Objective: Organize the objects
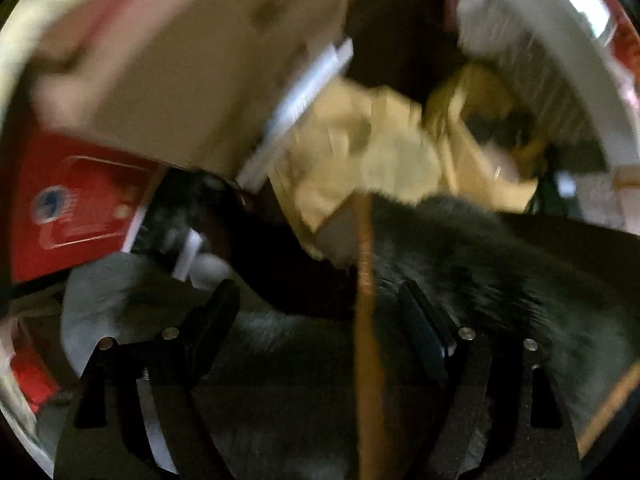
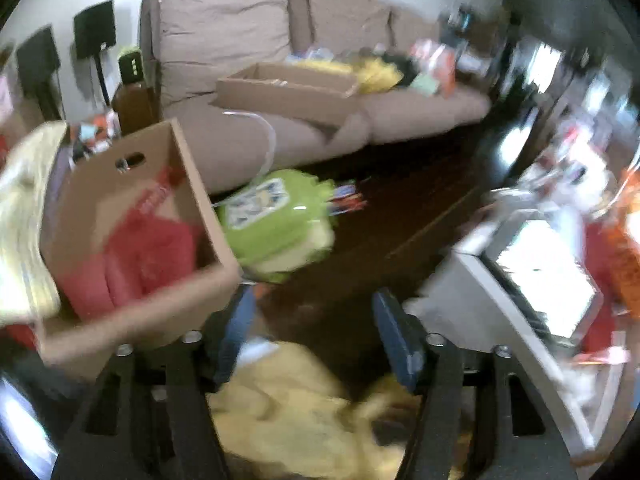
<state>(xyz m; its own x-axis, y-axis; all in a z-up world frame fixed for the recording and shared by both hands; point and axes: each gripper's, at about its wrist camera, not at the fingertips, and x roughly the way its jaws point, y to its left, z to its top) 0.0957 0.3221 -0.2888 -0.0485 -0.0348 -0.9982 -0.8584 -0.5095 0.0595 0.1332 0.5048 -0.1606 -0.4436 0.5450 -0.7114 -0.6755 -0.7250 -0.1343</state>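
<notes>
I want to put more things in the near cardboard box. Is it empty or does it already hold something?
Not empty. The box stands open at the top, and pink-red fabric lies inside, filling much of its bottom.

A box (image 2: 132, 240) sits left of the toy (image 2: 276, 220), with the sofa (image 2: 280, 60) behind both.

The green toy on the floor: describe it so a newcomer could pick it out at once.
Start at the long beige sofa along the far wall. On the dark floor in front of it, just right of the open cardboard box holding red cloth, lies the green toy. It alone is glossy lime green, with a white and blue label on top.
</notes>
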